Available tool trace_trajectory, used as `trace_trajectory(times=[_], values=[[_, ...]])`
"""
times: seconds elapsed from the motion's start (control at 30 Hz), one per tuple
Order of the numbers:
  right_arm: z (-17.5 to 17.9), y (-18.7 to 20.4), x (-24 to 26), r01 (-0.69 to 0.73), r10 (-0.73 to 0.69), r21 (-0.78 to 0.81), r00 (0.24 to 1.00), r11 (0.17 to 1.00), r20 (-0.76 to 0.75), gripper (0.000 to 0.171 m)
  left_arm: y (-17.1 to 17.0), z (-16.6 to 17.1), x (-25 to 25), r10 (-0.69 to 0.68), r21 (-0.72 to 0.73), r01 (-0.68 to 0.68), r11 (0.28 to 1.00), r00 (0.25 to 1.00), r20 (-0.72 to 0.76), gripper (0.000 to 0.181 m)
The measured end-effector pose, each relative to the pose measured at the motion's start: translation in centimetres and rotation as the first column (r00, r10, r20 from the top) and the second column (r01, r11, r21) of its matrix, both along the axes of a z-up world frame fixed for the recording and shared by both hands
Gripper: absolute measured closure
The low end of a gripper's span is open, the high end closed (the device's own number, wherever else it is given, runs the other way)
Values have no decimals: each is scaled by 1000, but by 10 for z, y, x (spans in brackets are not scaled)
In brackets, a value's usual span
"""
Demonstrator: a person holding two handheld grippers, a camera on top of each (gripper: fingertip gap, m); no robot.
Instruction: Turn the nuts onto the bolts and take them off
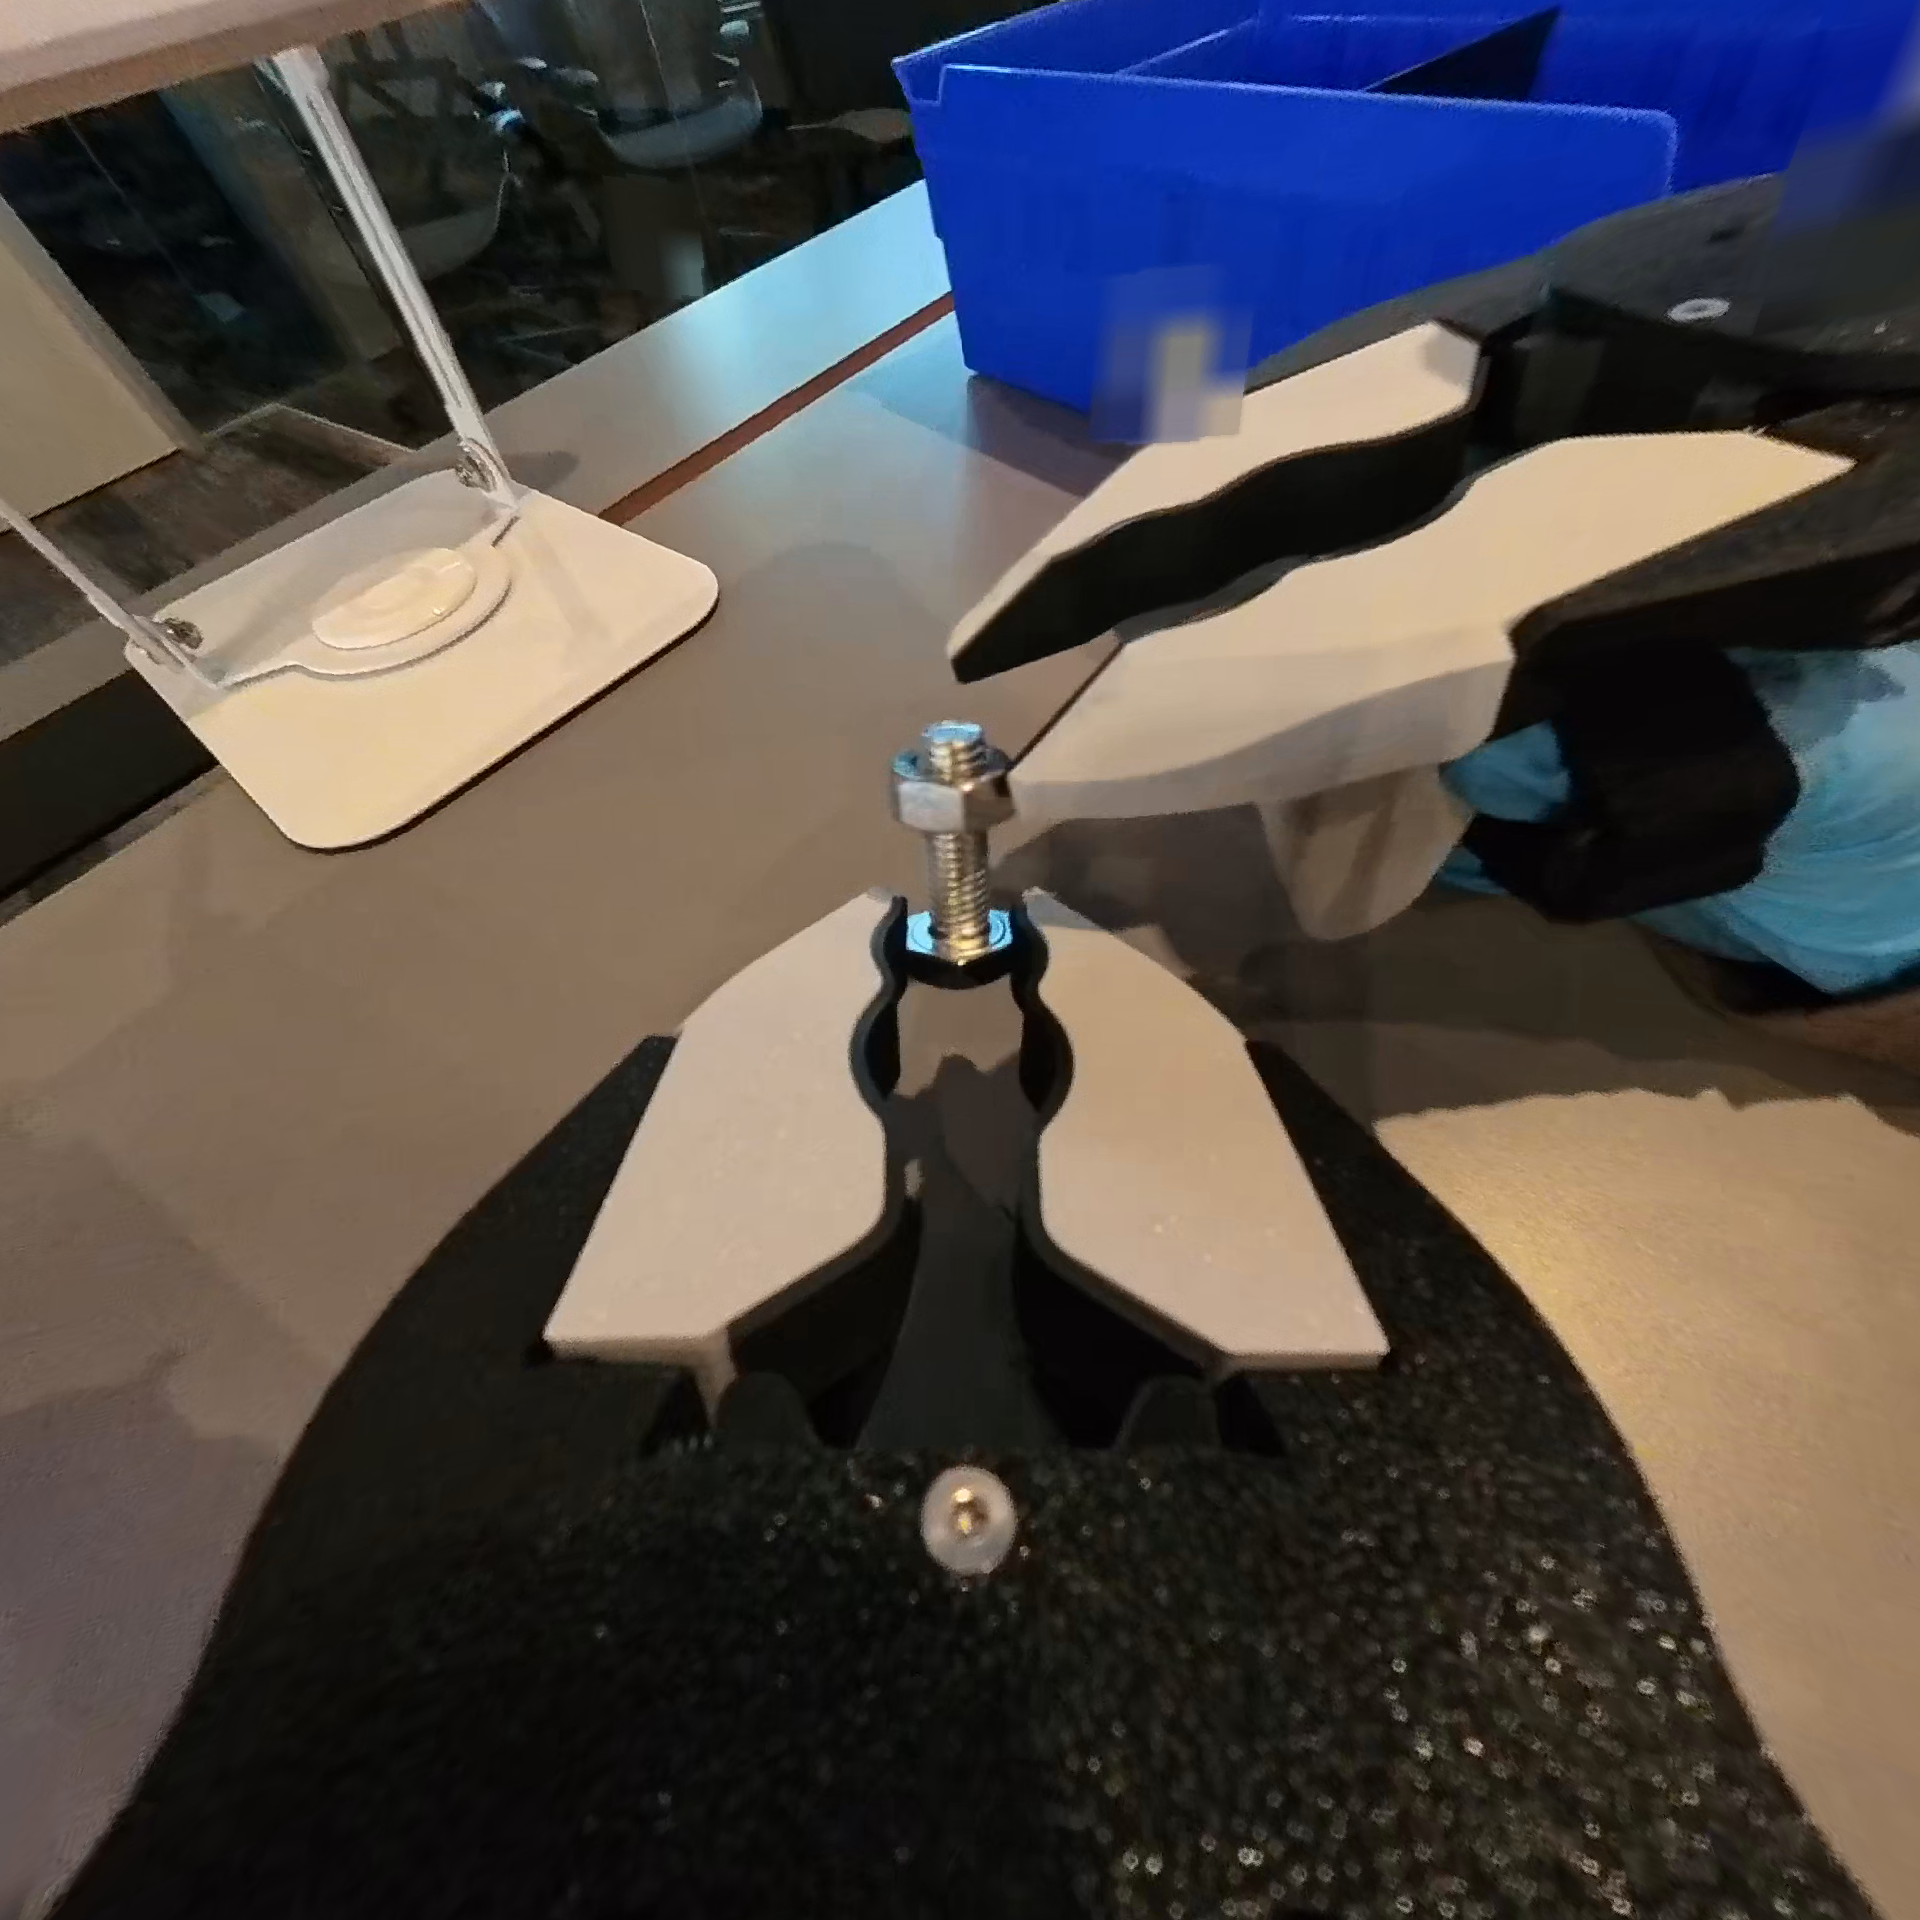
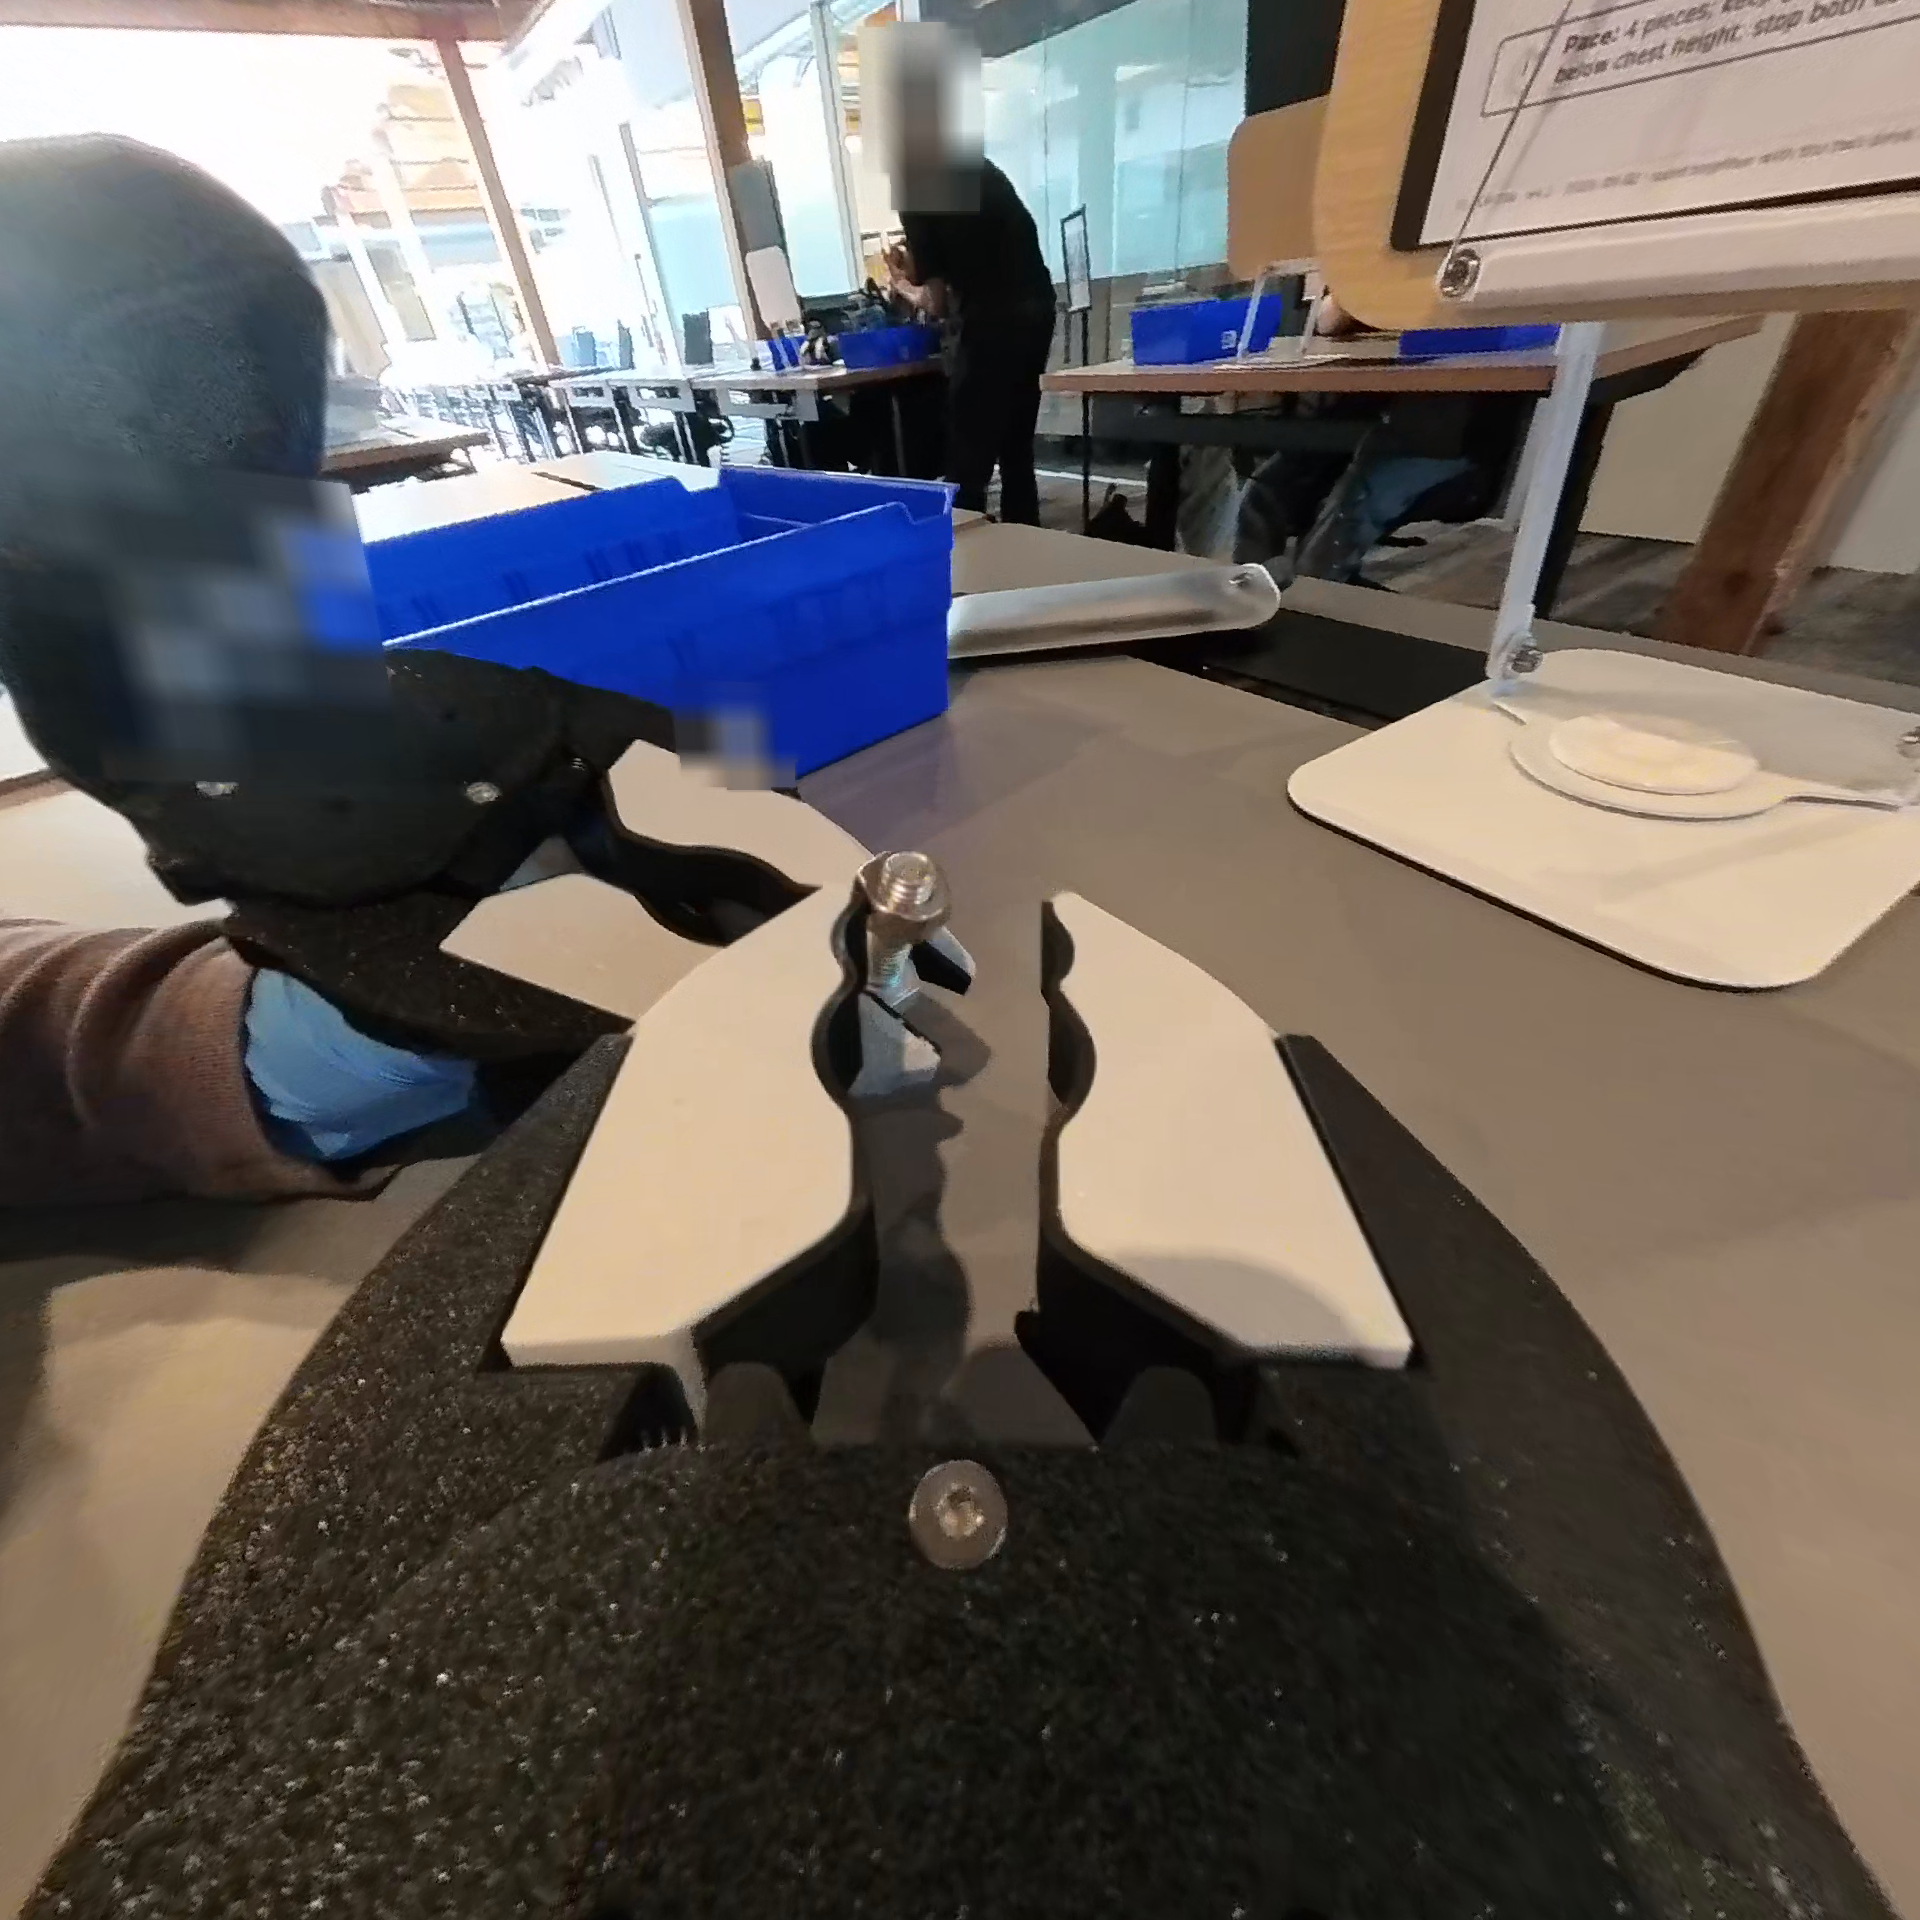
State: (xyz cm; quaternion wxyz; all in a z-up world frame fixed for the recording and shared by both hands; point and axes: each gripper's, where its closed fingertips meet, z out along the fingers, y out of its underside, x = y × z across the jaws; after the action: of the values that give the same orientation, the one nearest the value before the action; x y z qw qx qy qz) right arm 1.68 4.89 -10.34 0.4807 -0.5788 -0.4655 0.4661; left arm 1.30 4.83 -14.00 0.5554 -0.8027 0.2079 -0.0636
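One bolt (image 1: 948, 868) stands upright over the grey table (image 1: 520, 987), its hex head at the bottom clenched between the two fingertips of the left gripper (image 1: 951, 940). One nut (image 1: 951, 792) sits on the thread close to the top of the bolt, with only a short stub of thread showing above it. No second bolt or nut can be seen in either view.

The right gripper (image 2: 940, 914) comes in from the side with its two fingers spread apart. One finger (image 2: 727, 1039) lies against the nut, seen in the left wrist view as a grey tip touching the nut's flank; the other finger (image 2: 1153, 1049) stands clear of it, so the nut is touched but not grasped. In the right wrist view the nut (image 2: 902, 902) shows just beside the tip of the nearer finger, with the bolt (image 2: 883, 971) running down to the left gripper's fingers below.

Two gloved hands show, one per view, each in a blue glove (image 2: 343, 1070) behind its gripper.

One blue bin (image 1: 1299, 177) with a divider stands on the table beyond the grippers. One white stand base (image 1: 436, 665) with clear uprights sits well apart from the bolt. One person (image 2: 987, 343) in dark clothes stands far back among other tables.
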Motion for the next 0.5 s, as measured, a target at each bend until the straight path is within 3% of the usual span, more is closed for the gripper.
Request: trace_trajectory(times=[0.5], values=[[1, -6, -1, -53, 52, -36, 998, 998, -17, 140, -2, -1, 4, -32, -2, 32, 999, 999, -9, 163]])
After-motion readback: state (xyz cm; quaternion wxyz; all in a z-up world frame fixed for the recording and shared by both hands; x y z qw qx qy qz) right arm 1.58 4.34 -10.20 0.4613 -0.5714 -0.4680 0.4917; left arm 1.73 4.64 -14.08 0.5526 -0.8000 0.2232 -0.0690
